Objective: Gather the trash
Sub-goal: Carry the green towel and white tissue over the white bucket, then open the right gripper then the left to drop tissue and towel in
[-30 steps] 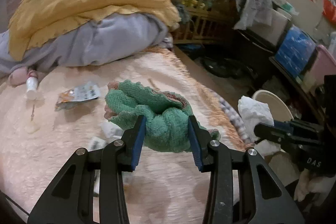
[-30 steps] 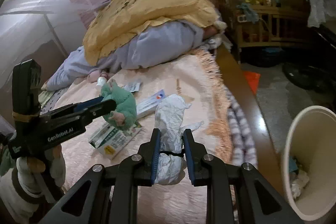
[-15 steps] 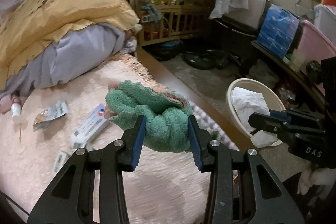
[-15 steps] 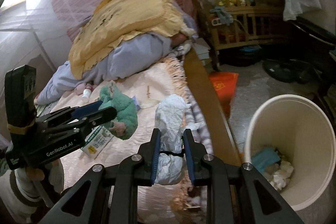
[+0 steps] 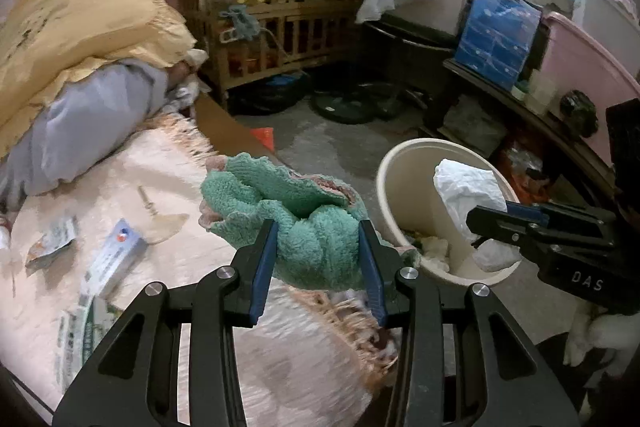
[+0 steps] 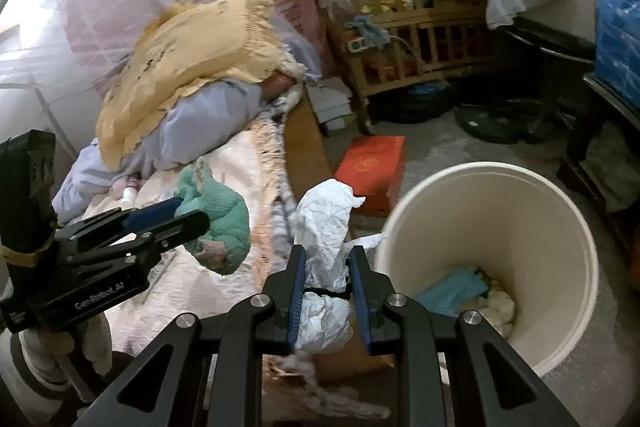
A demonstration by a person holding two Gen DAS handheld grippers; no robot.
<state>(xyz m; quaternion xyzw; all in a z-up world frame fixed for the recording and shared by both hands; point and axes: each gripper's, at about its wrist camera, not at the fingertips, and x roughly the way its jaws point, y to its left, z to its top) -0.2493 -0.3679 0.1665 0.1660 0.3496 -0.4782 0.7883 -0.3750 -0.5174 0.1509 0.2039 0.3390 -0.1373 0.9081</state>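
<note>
right wrist: right tongs (image 6: 327, 293) clamped crumpled paper (image 6: 323, 227) beside bin (image 6: 492, 251); left tongs (image 6: 182, 217) gripped green cloth (image 6: 218, 217), likely both for dumping.

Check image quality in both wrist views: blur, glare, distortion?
Left wrist: bedspread smeared at bottom, green cloth and fingers sharp, dim light, no glare. Right wrist: window blown out at left, white paper wad sharp, bin rim bowed by fisheye.

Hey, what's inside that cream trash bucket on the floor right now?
At the bottom of the cream bucket lie a blue piece of trash and pale crumpled tissues. The bucket's near wall hides the rest of the floor.
</note>
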